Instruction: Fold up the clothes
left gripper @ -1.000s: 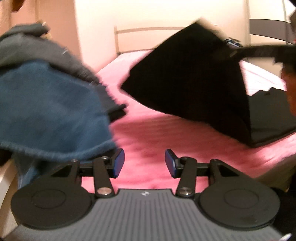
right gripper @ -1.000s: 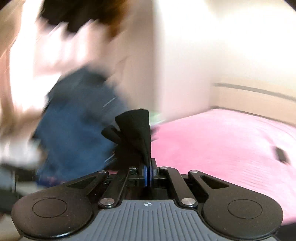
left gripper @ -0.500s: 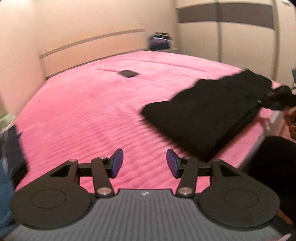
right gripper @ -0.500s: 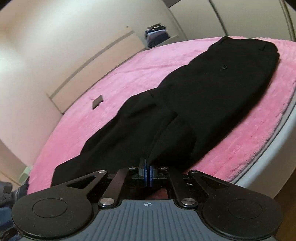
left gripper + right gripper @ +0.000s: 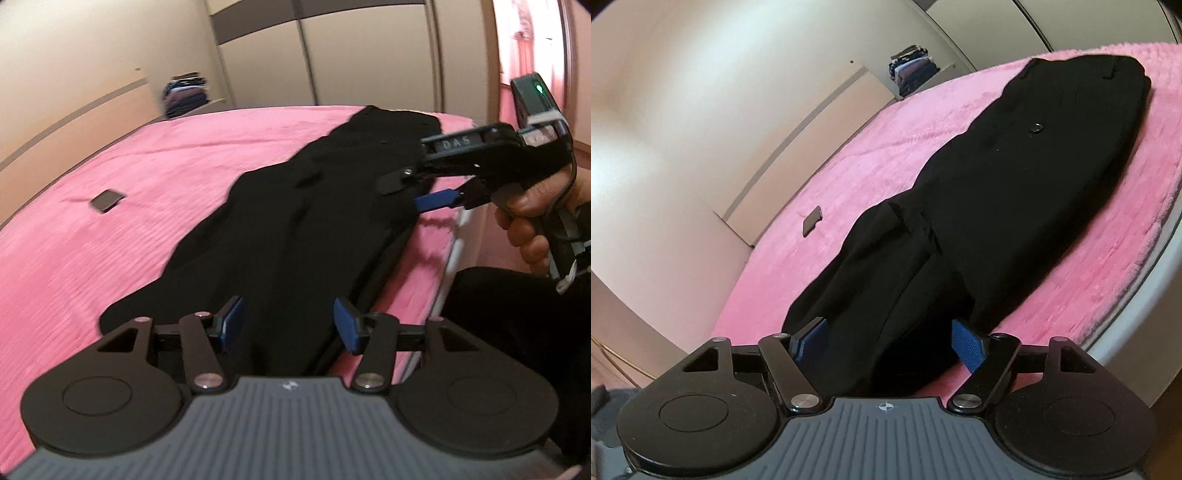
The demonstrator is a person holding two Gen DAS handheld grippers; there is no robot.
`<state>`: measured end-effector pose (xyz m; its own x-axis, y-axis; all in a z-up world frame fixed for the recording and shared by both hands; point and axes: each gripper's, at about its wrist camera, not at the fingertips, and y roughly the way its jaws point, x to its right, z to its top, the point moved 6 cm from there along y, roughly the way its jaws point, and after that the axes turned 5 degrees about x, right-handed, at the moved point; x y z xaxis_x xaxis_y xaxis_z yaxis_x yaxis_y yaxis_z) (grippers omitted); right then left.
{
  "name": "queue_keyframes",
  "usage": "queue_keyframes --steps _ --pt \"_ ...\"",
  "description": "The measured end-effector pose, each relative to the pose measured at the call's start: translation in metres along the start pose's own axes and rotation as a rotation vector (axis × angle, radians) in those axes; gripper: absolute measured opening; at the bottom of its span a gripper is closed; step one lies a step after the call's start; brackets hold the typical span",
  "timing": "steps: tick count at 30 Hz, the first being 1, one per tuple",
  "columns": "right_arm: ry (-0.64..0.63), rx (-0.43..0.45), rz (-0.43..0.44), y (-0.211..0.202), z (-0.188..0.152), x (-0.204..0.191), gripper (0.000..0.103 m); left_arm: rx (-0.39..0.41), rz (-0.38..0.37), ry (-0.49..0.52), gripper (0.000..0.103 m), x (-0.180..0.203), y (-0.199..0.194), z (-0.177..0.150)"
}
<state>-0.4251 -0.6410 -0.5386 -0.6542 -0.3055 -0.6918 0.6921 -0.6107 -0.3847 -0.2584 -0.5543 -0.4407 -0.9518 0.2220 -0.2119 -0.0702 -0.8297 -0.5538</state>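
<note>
1. The left gripper (image 5: 288, 325) is wide open and holds nothing; its blue pads sit either side of the near end of the trousers (image 5: 295, 221), low over the cloth. I cannot tell if they touch it.
2. The right gripper (image 5: 888, 345) is wide open too, with nothing in its grasp, poised over the same dark cloth. In the left view it shows from the side (image 5: 410, 192), in the person's hand (image 5: 528, 218), over the edge of the trousers nearest the person.
3. The trousers lie stretched lengthwise on the pink bed (image 5: 129, 206), close to its near edge (image 5: 1134, 258). A button (image 5: 1036, 128) shows toward the far end, which looks like the waist.
4. Farther off, a small dark flat object (image 5: 107, 200) rests on the bed well apart from the trousers, and a stack of clothes (image 5: 185, 96) sits on a shelf by the wall.
5. Progress, as I judge it: the trousers seem laid out with the legs one on the other, fairly flat, with some creasing mid-length. No crosswise fold is made yet, so the folding itself is mostly still to come, and stacking after it.
</note>
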Motion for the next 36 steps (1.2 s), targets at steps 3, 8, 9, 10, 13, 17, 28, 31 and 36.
queue_keyframes --steps 3,8,9,10,13,17,28,31,36 --pt "0.094 -0.022 -0.004 0.004 0.012 0.009 0.076 -0.004 -0.032 0.025 0.05 0.01 0.017 0.008" --pt "0.071 -0.107 -0.066 0.021 0.022 0.007 0.027 -0.005 -0.056 0.036 0.05 0.017 0.032 0.013" --pt "0.063 -0.126 -0.076 0.026 0.022 0.008 0.022 -0.005 -0.059 0.038 0.05 0.018 0.035 0.014" --pt "0.054 -0.143 -0.083 0.031 0.022 0.008 0.014 0.001 -0.05 0.03 0.05 0.017 0.034 0.015" --pt "0.0 -0.148 -0.025 0.039 0.032 -0.008 0.009 0.025 -0.014 0.0 0.05 0.01 0.029 0.018" --pt "-0.047 0.023 0.207 0.005 0.072 -0.049 0.007 0.101 0.054 -0.055 0.05 -0.005 0.008 0.028" --pt "-0.01 -0.087 -0.016 0.0 0.032 0.054 0.008 -0.012 0.005 -0.06 0.052 -0.001 0.031 0.003" --pt "0.012 -0.104 -0.013 -0.002 0.034 0.057 0.008 -0.029 0.005 -0.061 0.052 -0.003 0.035 -0.002" --pt "0.025 -0.101 -0.026 -0.007 0.036 0.056 0.01 -0.052 -0.009 -0.113 0.052 -0.013 0.03 -0.011"
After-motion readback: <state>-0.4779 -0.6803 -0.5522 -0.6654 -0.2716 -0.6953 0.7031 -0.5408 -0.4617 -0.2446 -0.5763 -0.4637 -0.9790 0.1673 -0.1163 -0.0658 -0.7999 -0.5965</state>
